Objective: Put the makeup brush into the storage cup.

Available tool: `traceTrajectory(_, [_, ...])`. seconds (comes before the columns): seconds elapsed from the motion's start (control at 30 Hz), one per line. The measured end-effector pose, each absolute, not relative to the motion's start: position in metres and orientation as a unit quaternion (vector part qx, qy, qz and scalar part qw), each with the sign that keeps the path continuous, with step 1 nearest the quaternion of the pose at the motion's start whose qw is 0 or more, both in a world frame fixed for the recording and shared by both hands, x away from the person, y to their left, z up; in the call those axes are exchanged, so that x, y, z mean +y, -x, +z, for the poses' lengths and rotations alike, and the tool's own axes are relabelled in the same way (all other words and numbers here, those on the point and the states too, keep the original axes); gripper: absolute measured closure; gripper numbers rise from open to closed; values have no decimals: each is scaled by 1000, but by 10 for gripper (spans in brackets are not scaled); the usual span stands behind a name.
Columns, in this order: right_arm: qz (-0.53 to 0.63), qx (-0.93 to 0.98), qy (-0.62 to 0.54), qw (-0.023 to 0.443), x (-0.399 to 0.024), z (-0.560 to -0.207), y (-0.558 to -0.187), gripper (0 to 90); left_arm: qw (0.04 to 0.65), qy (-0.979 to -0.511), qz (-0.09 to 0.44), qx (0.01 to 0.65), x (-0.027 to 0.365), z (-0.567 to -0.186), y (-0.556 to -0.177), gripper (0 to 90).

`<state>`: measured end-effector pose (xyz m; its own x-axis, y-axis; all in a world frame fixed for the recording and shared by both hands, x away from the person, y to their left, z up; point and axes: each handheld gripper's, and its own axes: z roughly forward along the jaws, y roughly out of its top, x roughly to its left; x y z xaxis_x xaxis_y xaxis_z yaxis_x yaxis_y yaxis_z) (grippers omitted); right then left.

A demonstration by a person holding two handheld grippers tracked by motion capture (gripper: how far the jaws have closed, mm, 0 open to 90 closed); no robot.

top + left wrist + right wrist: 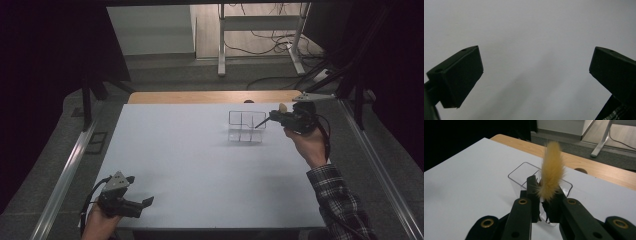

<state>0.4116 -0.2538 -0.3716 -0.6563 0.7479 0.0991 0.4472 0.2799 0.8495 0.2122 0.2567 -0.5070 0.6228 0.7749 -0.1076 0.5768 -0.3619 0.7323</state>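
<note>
At the table's near left corner the left gripper rests with jaws spread wide and nothing between them. Far right, the right gripper is clamped on a yellow brush, its tuft upright, just above a clear divided box; nothing blocks the box.

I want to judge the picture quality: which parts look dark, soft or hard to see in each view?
High view: the surroundings are nearly black, and the clear divided box barely stands out on the pale table. Left gripper view: the near black tongs look soft, with a faint shadow on the plain surface. Right gripper view: the yellow furry tuft has blurred edges.
</note>
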Motion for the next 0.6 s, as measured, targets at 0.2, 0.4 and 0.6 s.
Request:
traceTrajectory(0.2, [459, 779, -388, 175, -252, -371, -422, 837, 383, -814, 127, 417, 258, -507, -212, 0])
traceTrajectory(0.4, [448, 782, -391, 185, -247, -373, -433, 837, 383, -814, 127, 417, 258, -508, -212, 0])
traceTrajectory(0.6, [446, 780, -395, 193, -246, -376, -439, 837, 386, -813, 130, 417, 258, -507, -212, 0])
